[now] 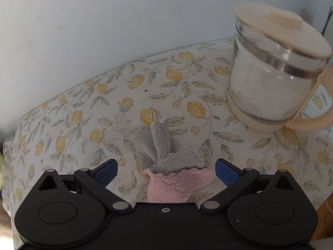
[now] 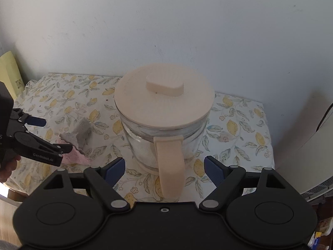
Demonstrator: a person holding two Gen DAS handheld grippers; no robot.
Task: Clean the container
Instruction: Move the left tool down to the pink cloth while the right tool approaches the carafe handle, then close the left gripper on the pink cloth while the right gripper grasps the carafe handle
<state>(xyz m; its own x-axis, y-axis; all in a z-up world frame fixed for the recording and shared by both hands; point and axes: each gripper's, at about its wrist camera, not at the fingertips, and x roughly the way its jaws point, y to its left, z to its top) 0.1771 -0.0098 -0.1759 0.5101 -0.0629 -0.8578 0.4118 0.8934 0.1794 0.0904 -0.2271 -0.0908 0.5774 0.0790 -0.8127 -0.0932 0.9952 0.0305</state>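
Lid point(image 2: 164, 98) sits on my clear glass, cream-handled container point(image 2: 162, 137); both grippers' jaws gape, left gripper point(image 1: 166, 170) over the pink-grey knitted cloth point(image 1: 166, 166) at nine o'clock, right gripper point(image 2: 164, 166) facing the handle — wiping about to begin or finished.

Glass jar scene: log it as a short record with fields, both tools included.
container: clear glass jar with cream plastic lid and handle, upright, lid on
contents: something white inside, kind unclear
handle: faces the right tool, between its open fingers, not touched
cloth: crumpled grey and pink knitted cloth, lying on the tablecloth beside the jar
left tool: open, fingers either side of the cloth, not gripping
surface: lemon-print tablecloth against a pale wall
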